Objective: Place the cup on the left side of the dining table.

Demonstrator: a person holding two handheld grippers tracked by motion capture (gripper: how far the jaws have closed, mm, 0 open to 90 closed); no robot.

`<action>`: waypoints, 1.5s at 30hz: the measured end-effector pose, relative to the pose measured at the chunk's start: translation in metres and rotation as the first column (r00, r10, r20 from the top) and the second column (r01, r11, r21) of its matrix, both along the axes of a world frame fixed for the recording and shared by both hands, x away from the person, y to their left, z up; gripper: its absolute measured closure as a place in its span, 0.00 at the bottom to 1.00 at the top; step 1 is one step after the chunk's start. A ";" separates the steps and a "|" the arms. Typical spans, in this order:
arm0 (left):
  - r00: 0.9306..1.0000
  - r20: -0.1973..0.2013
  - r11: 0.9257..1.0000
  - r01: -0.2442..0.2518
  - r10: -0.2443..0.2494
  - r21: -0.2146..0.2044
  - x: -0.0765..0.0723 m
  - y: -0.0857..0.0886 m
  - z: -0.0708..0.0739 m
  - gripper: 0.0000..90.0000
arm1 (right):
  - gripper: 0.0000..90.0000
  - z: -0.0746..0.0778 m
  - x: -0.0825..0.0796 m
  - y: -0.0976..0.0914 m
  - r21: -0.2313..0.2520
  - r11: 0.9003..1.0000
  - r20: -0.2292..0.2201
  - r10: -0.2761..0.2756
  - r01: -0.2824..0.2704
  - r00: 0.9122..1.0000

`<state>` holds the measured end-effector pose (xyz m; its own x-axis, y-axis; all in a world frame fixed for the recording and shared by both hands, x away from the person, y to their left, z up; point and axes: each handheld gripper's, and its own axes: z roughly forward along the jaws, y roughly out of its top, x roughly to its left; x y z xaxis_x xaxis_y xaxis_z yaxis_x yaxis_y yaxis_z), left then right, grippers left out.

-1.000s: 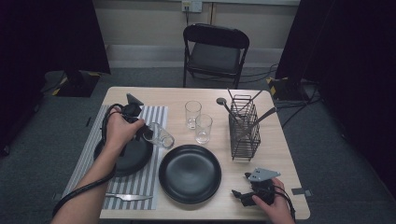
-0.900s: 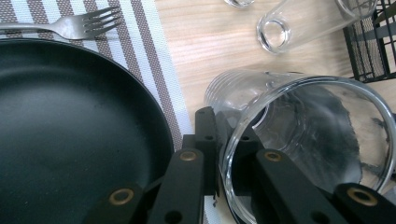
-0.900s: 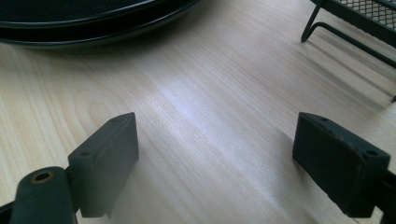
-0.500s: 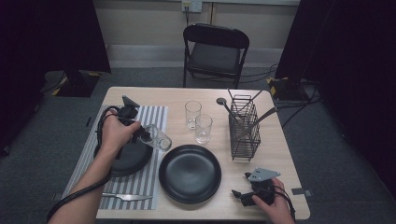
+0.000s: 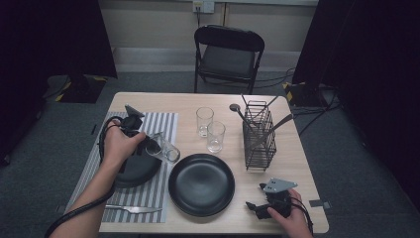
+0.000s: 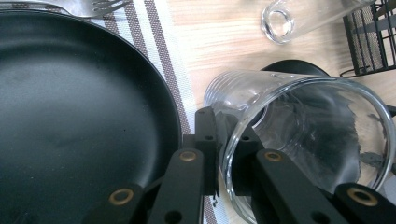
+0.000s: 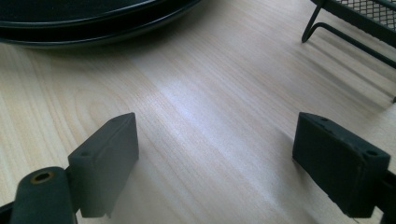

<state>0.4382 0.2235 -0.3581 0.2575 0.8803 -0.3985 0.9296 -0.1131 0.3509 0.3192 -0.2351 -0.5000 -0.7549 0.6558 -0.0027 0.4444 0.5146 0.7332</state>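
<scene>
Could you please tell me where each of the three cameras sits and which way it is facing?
High view: fixed above the person's side, looking forward and down on the table; both forearms and each hand-held gripper show.
Left gripper view: rides the left hand-held gripper, looking along its jaws, pinched on the rim of a tilted glass beside a black plate.
Right gripper view: rides the right hand-held gripper, low over bare wood, jaws apart.
Shared: the high and left gripper views both show the glass.
</scene>
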 end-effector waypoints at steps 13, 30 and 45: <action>1.000 -0.003 1.000 -0.002 0.002 -0.006 -0.005 0.009 -0.001 0.94 | 0.15 0.000 0.000 0.000 0.001 1.000 -0.001 0.002 -0.002 1.000; 1.000 0.005 1.000 0.005 -0.005 -0.013 -0.014 0.016 0.000 0.94 | 0.15 0.000 0.000 0.000 0.000 1.000 -0.001 0.003 -0.003 1.000; 1.000 -0.003 1.000 0.015 -0.015 -0.018 -0.022 0.021 -0.001 0.95 | 0.15 0.000 0.000 0.000 -0.003 1.000 -0.001 0.004 -0.004 1.000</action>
